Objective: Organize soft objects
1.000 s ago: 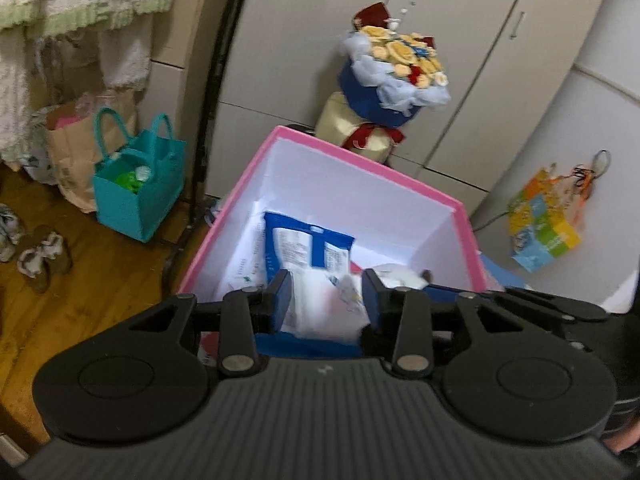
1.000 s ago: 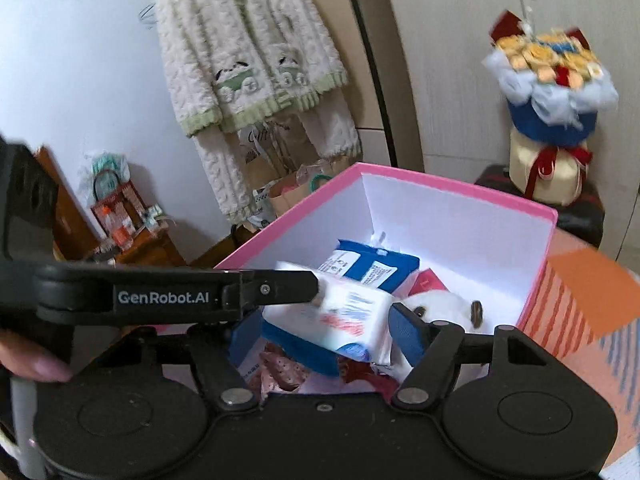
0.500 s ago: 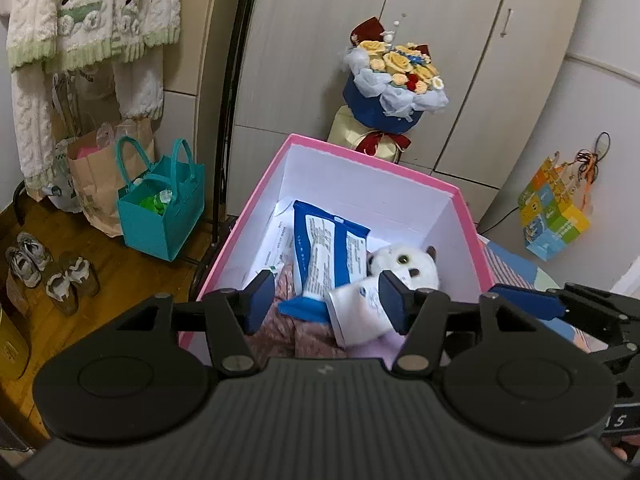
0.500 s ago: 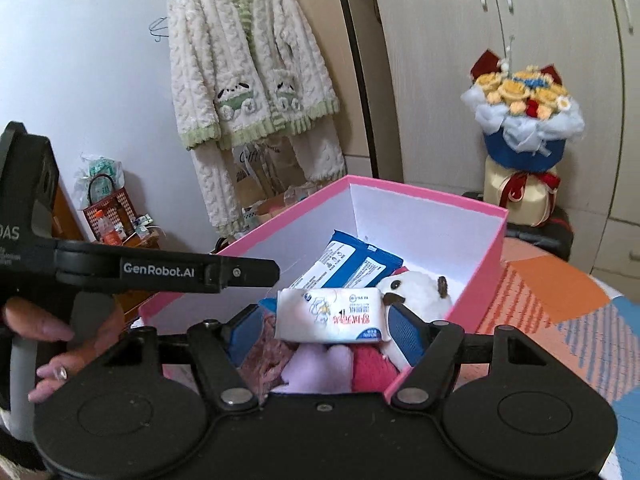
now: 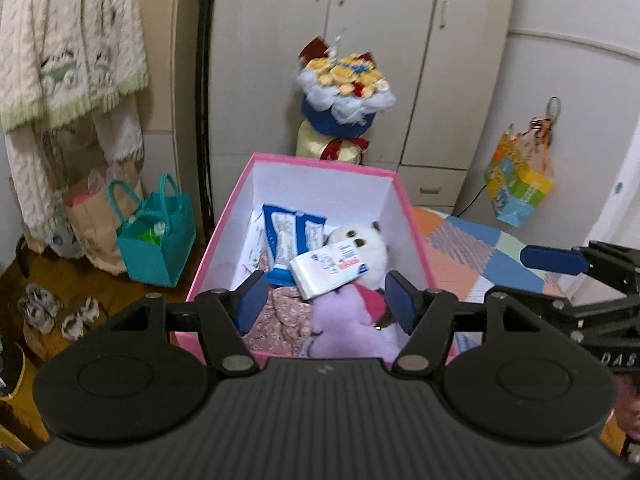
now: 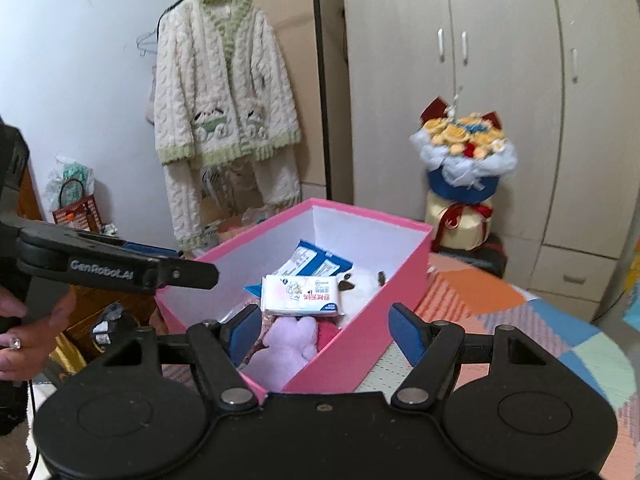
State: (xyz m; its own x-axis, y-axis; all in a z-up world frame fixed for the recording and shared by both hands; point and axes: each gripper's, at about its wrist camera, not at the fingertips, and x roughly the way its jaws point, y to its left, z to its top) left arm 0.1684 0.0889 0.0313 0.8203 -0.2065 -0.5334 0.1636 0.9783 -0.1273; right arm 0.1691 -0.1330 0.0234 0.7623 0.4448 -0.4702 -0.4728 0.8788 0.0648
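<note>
Both grippers backed off from pink box (image 6: 362, 344); left gripper (image 5: 326, 304) and right gripper (image 6: 326, 330) spread, empty. One tissue pack (image 6: 302, 295) atop two plush toys, frame centre, below rim.

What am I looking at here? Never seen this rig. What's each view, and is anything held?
No robot arm: a person carries a two-finger gripper in each hand, each with a fisheye camera looking along its fingers. One view shows the left gripper, the other the right gripper. Both are open and empty. Ahead sits a pink box on a patchwork cloth. Inside: a white tissue pack on top, a blue pack, a white plush toy, a purple plush toy.
</note>
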